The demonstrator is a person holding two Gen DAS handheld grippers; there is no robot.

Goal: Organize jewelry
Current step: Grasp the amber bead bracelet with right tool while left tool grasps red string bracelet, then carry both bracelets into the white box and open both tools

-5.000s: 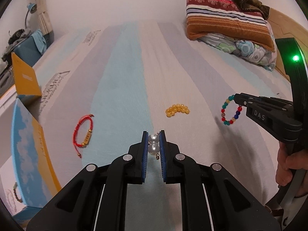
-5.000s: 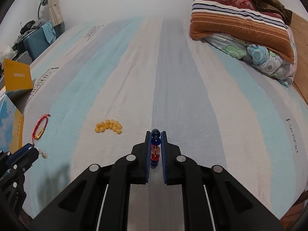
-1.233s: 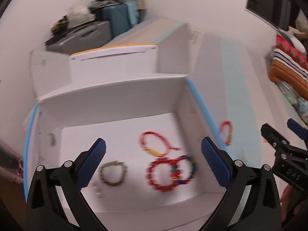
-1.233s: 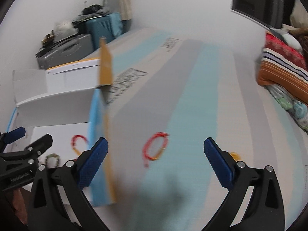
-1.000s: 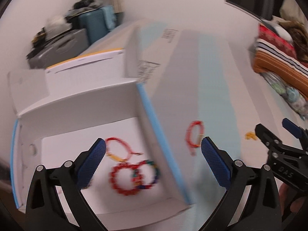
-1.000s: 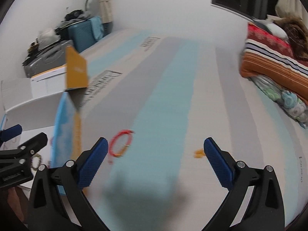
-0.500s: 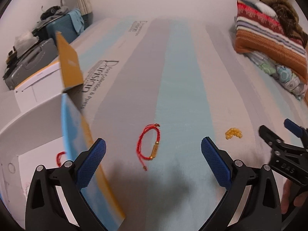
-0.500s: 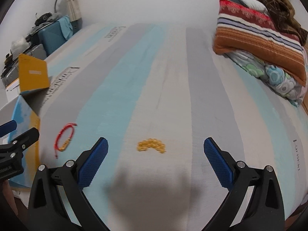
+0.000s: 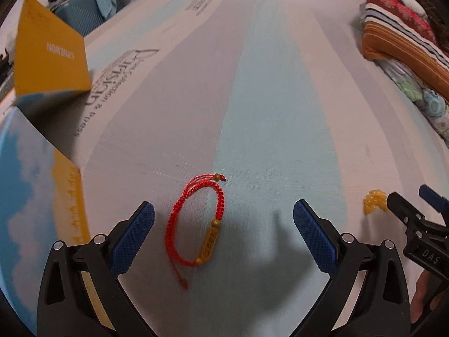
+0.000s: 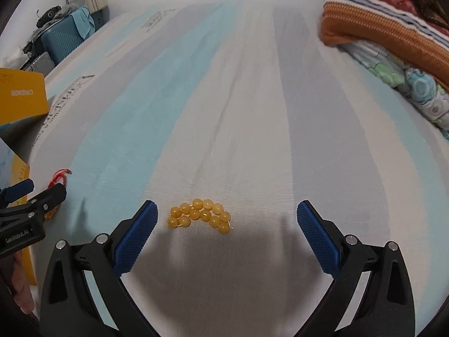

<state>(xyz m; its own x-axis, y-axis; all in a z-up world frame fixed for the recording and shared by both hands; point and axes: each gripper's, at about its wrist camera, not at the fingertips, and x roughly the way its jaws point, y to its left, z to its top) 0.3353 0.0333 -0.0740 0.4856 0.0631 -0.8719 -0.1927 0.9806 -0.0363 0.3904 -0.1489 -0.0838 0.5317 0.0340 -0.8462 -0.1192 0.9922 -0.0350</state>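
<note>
Red bracelet (image 9: 196, 221) braided cord, matt; yellow bead bracelet (image 10: 199, 215) glossy, translucent. Bedsheet (image 10: 252, 112) woven cloth, matt. Box flap (image 9: 47, 53) smooth card.

The left gripper (image 9: 223, 221) is hovering with its blue-padded jaws spread wide, holding nothing. The right gripper (image 10: 226, 222) is hanging at its 3 o'clock, likewise gaping and empty.

We count 2 bracelets: 1 red cord bracelet (image 9: 196, 221), 1 yellow bead bracelet (image 10: 199, 215). Also 1 box (image 9: 39, 185), 2 grippers.
</note>
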